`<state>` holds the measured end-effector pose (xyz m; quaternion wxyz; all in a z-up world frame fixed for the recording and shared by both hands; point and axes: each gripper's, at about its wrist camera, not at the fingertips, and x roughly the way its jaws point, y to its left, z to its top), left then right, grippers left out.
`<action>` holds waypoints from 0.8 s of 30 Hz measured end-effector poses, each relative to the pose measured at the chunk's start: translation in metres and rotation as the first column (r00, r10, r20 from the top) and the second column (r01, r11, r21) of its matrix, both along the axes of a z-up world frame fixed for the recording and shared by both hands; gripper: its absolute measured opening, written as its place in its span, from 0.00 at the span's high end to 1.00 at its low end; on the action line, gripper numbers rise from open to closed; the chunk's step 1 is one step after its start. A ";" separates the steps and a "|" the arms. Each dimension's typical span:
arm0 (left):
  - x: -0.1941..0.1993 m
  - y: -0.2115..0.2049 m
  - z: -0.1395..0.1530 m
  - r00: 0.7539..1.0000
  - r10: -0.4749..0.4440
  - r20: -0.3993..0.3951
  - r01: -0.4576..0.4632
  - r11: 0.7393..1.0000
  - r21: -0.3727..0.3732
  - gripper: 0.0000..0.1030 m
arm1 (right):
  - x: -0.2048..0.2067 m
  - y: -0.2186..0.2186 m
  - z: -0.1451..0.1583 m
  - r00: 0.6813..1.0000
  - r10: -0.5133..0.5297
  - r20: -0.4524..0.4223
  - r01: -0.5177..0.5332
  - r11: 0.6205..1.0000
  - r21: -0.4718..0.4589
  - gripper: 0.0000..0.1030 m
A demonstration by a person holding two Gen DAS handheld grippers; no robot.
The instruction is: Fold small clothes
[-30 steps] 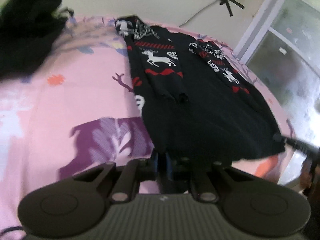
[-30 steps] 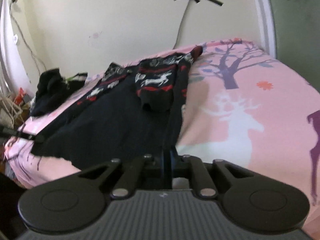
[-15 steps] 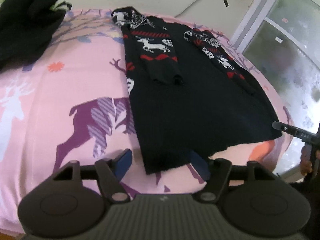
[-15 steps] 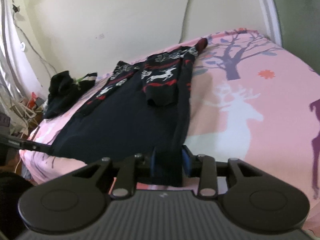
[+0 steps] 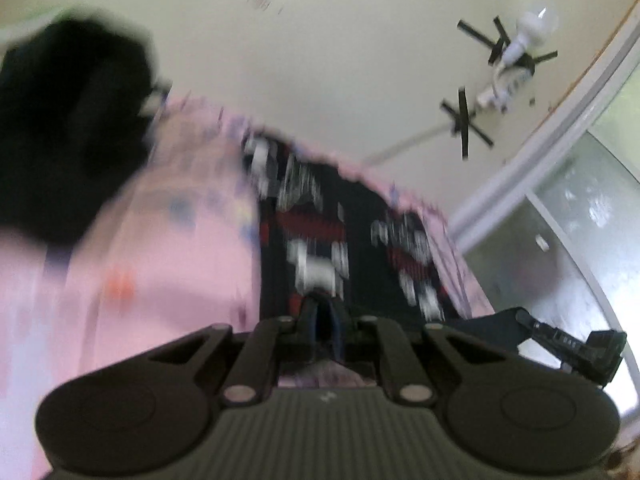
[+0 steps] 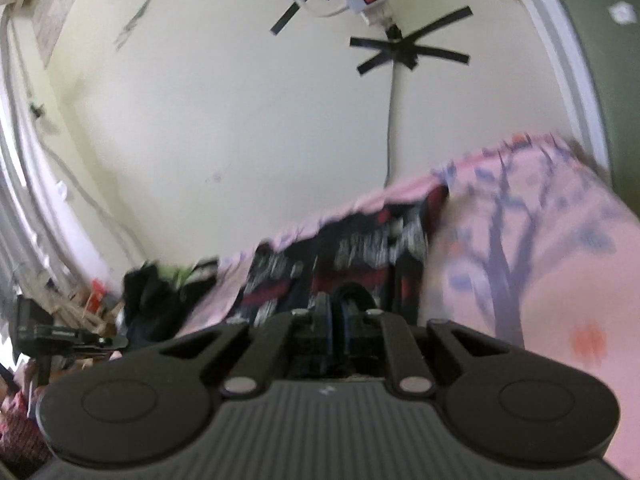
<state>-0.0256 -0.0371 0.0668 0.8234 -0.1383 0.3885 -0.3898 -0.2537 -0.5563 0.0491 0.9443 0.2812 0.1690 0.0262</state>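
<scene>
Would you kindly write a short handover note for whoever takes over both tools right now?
Left tool: shut, apparently on the sweater at its near hem; blur hides the pinch.
Right tool: jaws closing, with dark sweater fabric between them.
Sweater: lies lengthwise on the pink bed, patterned end toward the wall. A black pile sits at the bed's far left.
Done: a sleeve seems folded over the front; hem gripped.
Left: probably carry the hem up to the collar end, release and smooth.
</scene>
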 end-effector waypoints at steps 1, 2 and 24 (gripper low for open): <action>0.021 -0.012 0.005 1.000 0.017 0.006 -0.017 1.000 -0.001 0.93 | 0.026 -0.007 0.004 1.000 -0.008 -0.004 0.009 1.000 0.005 0.94; 0.043 -0.024 0.006 0.999 0.046 -0.001 -0.046 0.999 -0.006 0.93 | 0.050 -0.014 0.007 1.000 -0.027 -0.011 0.027 1.000 0.010 0.93; 0.058 -0.084 -0.062 0.999 -0.032 -0.040 0.041 0.968 0.246 0.63 | 0.054 0.039 -0.058 0.965 -0.107 -0.240 0.009 0.926 -0.377 1.00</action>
